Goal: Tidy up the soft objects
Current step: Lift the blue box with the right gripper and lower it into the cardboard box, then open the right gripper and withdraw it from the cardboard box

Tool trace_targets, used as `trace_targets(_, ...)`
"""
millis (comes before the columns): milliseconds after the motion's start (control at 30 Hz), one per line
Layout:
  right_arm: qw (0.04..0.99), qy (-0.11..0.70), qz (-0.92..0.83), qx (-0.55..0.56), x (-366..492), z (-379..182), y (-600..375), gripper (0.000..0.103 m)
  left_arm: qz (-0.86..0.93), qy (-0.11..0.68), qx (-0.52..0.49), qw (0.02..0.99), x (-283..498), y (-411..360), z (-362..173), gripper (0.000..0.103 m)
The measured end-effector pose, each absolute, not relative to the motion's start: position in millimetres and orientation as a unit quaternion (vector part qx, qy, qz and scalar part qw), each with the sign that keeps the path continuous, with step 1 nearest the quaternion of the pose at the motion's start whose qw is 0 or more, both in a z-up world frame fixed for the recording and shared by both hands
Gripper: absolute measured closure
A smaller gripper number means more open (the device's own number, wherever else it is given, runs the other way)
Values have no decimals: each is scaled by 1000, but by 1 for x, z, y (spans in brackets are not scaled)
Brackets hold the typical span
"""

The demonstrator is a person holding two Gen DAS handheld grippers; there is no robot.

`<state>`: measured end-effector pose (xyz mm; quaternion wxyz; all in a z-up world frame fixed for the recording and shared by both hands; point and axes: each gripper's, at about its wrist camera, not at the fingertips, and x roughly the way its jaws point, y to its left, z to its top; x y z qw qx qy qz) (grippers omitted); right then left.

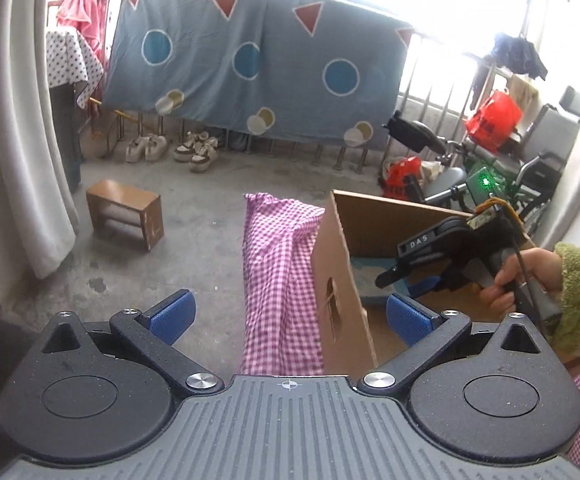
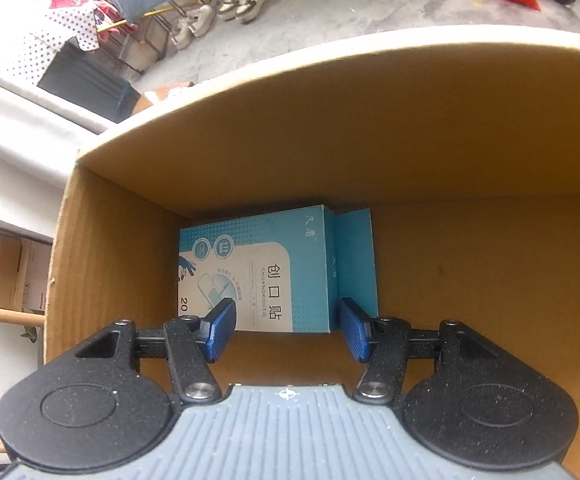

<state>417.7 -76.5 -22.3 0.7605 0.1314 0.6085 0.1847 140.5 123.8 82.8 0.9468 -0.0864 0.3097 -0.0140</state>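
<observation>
- The right claw (image 2: 286,328) straddled the blue plaster box (image 2: 266,268) inside the cardboard carton (image 2: 330,128); whether its pads pressed, I could not tell.
- The left claw (image 1: 288,314) gaped, released.
- The box looked light and crushable; best gripped across its narrow sides.

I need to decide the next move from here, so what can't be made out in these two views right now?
- Right gripper on the blue box: right wrist view shows its pads flanking the box, contact unclear.
- Rest of the cardboard box floor: gripper body hides it.
- Checked cloth: left wrist view, its lower end is behind the left gripper, part behind the box wall.
- Small print on the blue box: too small.
</observation>
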Motion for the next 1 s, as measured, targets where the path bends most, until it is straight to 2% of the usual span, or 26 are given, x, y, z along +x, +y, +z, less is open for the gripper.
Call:
trace_targets(300,794,567,185,116,387,11,-112,42,-29,304,-110,946,108,127,77,0)
trace_targets(567,839,464,243,147,294,119,-188,42,-70,301,-102,946,76,106,70,0)
trace_targets(667,850,421,272,160,243,150,-215,39,-90,296,-92,946,65,97,70,0)
trace_targets(700,854,409,278,165,226,156,-223,36,-97,297,-90,946,63,94,69,0)
trace_targets(867,837,400,299,221,157,145,-253,33,-126,303,-75,942,51,75,62,1)
trace_targets(1000,788,434,302,314,116,98,-264,33,-138,322,-42,936,41,55,52,2)
